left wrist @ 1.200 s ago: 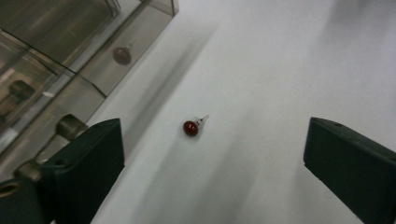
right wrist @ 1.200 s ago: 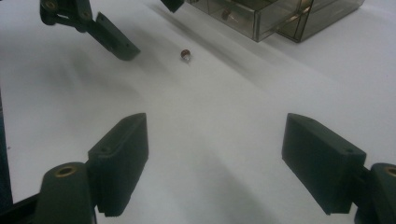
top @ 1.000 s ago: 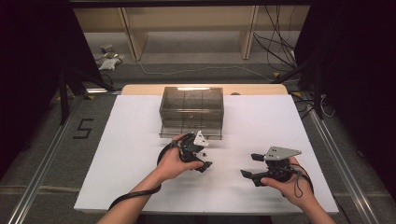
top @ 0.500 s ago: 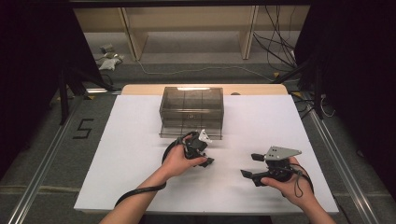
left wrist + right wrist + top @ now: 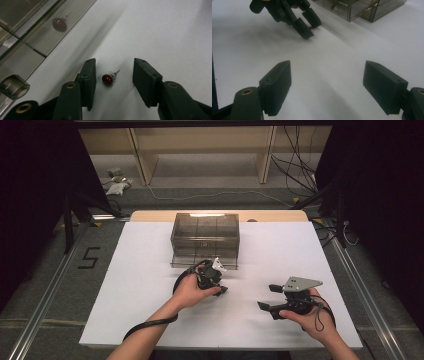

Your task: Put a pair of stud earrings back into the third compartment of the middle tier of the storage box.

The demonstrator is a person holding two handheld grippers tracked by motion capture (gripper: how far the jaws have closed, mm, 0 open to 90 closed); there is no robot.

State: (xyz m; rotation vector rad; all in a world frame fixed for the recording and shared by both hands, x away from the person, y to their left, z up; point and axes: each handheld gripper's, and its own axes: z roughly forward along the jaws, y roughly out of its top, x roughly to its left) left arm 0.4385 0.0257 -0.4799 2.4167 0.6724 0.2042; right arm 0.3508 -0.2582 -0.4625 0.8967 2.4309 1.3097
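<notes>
A small red bead pin (image 5: 107, 79) with a clear stopper and a thin metal post lies on the white table. My left gripper (image 5: 114, 68) stands open just over it, one jaw on each side, neither touching it. From above, the left gripper (image 5: 221, 289) is tipped down at the table right in front of a smoky transparent box (image 5: 205, 240). A second red bead (image 5: 59, 24) shows behind the box wall (image 5: 30, 37). My right gripper (image 5: 268, 297) hovers open at the near right with nothing between its jaws. The right gripper (image 5: 328, 72) looks toward the left gripper (image 5: 308, 26).
The box (image 5: 352, 10) is divided into compartments and stands at the middle back of the white table sheet (image 5: 150, 285). Cables trail from both grippers toward the near edge. Beyond the table are a floor, shelving legs and loose cables.
My left hand has edged a little to the right in front of the box. The right gripper has stayed where it was.
</notes>
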